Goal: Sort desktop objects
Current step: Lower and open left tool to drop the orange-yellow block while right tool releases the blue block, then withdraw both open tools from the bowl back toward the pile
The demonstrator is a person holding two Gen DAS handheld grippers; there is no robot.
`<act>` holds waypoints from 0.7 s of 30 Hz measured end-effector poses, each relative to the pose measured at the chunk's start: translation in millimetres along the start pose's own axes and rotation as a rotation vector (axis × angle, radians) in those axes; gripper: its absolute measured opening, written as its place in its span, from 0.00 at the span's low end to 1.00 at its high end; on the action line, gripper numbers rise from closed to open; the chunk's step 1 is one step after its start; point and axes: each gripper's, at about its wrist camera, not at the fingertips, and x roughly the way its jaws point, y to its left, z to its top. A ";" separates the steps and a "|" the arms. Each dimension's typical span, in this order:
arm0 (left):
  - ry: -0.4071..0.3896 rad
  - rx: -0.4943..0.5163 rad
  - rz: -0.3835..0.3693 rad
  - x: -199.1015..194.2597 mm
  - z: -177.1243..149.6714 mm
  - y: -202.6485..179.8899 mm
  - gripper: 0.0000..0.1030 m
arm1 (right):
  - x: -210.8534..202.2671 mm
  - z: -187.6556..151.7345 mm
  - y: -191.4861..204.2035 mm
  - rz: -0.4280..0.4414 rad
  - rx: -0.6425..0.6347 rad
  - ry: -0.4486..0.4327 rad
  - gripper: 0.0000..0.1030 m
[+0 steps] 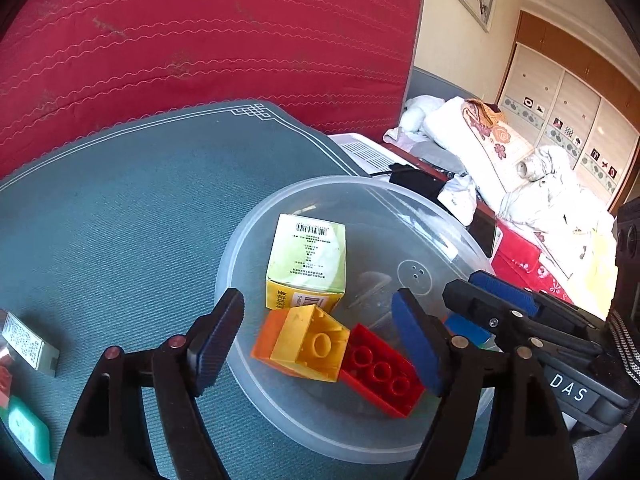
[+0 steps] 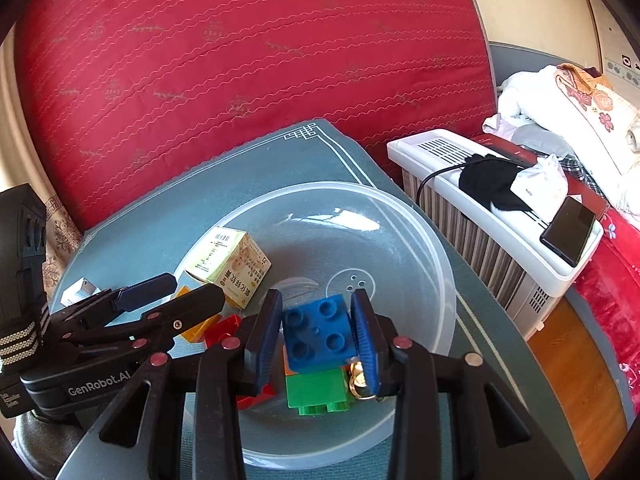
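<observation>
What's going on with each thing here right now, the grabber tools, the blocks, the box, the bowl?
Left tool: open above the yellow block, nothing gripped.
Right tool: around the blue block; contact unclear.
Blue block: studs up, between the right tool's pads.
Yellow block: tipped on its side in the bowl.
Red block: lying in the bowl.
Green block: lying in the bowl.
Small box: closed, inside the bowl.
Clear bowl: upright on the mat.

Yellow block (image 1: 310, 344), red block (image 1: 380, 370), blue block (image 2: 318, 334), green block (image 2: 316, 394); teal mat (image 1: 120, 220) with white border lines.
</observation>
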 end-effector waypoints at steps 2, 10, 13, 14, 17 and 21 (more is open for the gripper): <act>-0.014 0.001 0.005 -5.5 1.5 -0.6 0.81 | -2.0 0.1 1.1 -0.001 -0.002 -0.008 0.46; -0.062 -0.005 0.016 -25.4 3.3 1.1 0.82 | -7.5 -0.7 2.8 -0.012 0.005 -0.022 0.46; -0.077 -0.009 0.031 -31.9 1.6 2.5 0.82 | -10.5 0.5 1.1 -0.020 0.014 -0.031 0.46; -0.078 -0.012 0.033 -33.4 1.3 3.6 0.82 | -11.6 0.7 0.8 -0.022 0.016 -0.034 0.46; -0.076 -0.017 0.051 -37.2 -1.7 6.7 0.82 | -15.1 0.4 1.8 -0.027 0.018 -0.041 0.46; -0.073 -0.014 0.089 -42.6 -8.2 10.4 0.82 | -19.7 -1.9 7.0 -0.028 0.008 -0.048 0.46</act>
